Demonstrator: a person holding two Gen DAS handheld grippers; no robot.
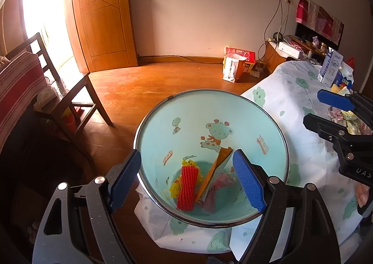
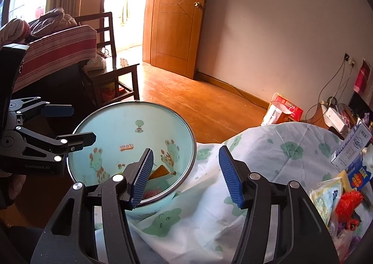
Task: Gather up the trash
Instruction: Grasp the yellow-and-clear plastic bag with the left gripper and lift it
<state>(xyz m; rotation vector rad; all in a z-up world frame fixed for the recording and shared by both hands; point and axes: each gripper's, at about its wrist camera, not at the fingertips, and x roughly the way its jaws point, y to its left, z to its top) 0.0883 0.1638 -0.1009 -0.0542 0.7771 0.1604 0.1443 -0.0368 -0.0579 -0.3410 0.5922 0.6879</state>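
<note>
The left gripper (image 1: 186,180) hangs over the mouth of the pale blue waste bin (image 1: 233,105), its blue pads spread wide with nothing between them. Directly below it, on the bin's floor, lie a red foam fruit net (image 1: 187,188), a tangle of yellow mesh (image 1: 174,190), a long orange wrapper (image 1: 213,171) and something pinkish-red (image 1: 219,184) beside it. The foam net lies with its long axis running from the gripper's near side toward the far wall of the bin. The orange wrapper leans slantwise, its upper end pointing up and away toward the giraffe print on the far wall.

The right gripper (image 2: 186,176) sits just to the right of the bin's rim, over the cloud-print tablecloth (image 2: 268,147), jaws apart and empty too.

So part of the job looks done: several pieces are in the bin. Plenty seems left, though. Farther right of the right gripper, on the table, a heap of litter remains: a yellowish packet (image 2: 325,196), a crumpled red bag (image 2: 348,203), a blue snack pack (image 2: 360,176) and a white-and-blue carton (image 2: 352,147) standing upright behind them.
</note>
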